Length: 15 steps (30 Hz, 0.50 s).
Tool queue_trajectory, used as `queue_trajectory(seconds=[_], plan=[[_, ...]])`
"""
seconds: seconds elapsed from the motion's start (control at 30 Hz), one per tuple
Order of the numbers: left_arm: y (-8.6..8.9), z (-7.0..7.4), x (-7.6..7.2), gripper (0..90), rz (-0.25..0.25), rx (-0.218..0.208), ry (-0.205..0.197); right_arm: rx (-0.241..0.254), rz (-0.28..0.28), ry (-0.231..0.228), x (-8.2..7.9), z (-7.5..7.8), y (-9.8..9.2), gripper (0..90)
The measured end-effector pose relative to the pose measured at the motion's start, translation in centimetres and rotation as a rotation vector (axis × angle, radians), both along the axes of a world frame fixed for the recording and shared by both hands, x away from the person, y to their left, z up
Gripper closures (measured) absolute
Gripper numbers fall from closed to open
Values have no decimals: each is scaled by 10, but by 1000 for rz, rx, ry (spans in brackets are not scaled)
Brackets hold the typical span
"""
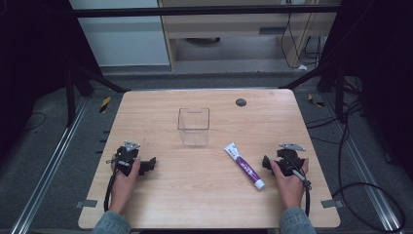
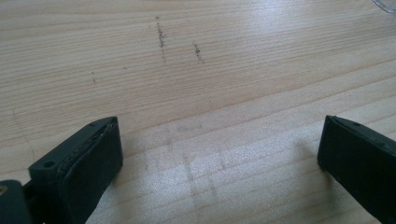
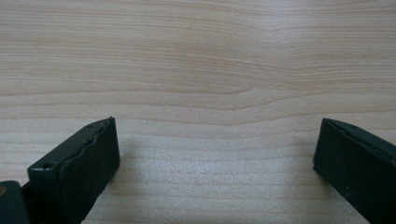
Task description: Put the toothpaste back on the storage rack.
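white and purple plastic tube (image 1: 245, 165) lies flat on the pale wooden table (image 1: 195, 195), just beside the right gripper (image 1: 267, 162), outside its jaws, untouched. right gripper (image 3: 217, 154): jaws spread wide, bare wood between them. clear square plastic container (image 1: 193, 126) stands upright beyond the tube, between both grippers and farther off. left gripper (image 1: 152, 163) rests well apart from the tube; its jaws (image 2: 219, 154) likewise stand wide, nothing between.
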<state>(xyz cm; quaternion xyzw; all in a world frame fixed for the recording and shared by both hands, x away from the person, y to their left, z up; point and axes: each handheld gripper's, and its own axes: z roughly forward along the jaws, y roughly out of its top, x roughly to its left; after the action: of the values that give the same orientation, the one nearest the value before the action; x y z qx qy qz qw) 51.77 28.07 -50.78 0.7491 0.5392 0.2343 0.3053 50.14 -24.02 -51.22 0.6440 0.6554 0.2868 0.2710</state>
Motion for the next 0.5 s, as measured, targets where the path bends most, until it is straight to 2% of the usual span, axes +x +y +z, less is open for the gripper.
queue_trajectory(seconds=[0.1, 0.17, 0.23, 0.27, 0.33, 0.4, 0.5], plan=[[0, 0, 0, 0, 0, -1, 0, 2, -10, 2, 0, 0, 1, 6], [0, 0, 0, 0, 0, -1, 0, -3, 27, 0, 0, 0, -2, 12], [0, 0, 0, 0, 0, -1, 0, 3, 33, 0, -1, 0, -3, 28], [0, 0, 0, 0, 0, -1, 0, 14, 60, 7, -5, 4, -6, 75], [0, 0, 0, 0, 0, -1, 0, 27, 66, 5, -8, 6, -7, 68], [0, 0, 0, 0, 0, -1, 0, 21, 86, -15, -17, 16, -10, 98], [0, 0, 0, 0, 0, 0, 0, 10, 128, -7, -25, 25, -8, 120]])
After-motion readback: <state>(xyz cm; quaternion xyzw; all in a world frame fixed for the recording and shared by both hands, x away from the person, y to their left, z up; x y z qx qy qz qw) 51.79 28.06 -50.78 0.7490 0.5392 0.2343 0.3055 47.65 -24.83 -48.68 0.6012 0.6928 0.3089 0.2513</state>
